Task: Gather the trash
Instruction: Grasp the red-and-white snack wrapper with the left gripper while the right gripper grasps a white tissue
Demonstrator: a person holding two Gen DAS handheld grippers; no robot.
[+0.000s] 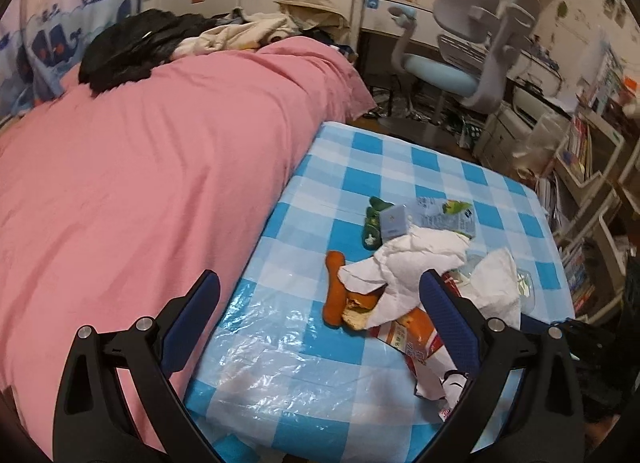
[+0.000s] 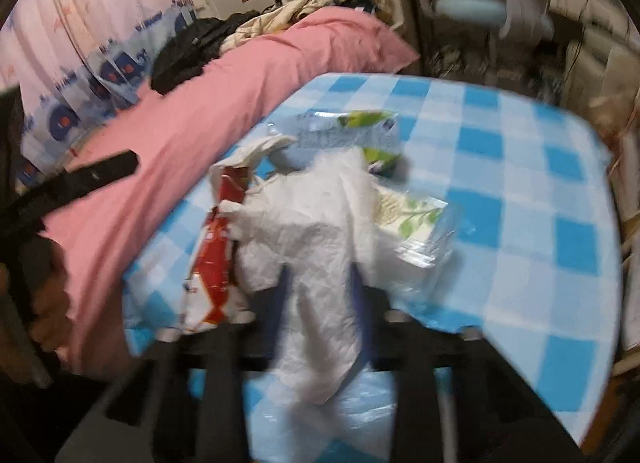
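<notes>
Crumpled tissue [image 2: 316, 263] blurred between right gripper [image 2: 320, 283] pads, lower end hidden.

Child's bedroom in a home: bed with pink cover [image 1: 140, 167] along the left edge of a table in blue-white check plastic cloth [image 1: 460, 167], clothes pile [image 1: 168, 35] on the bed, whale-print curtain [image 1: 52, 39], kids' desk chair [image 1: 460, 59], cluttered desk shelves, bookshelf [image 1: 580, 159] at right.
</notes>
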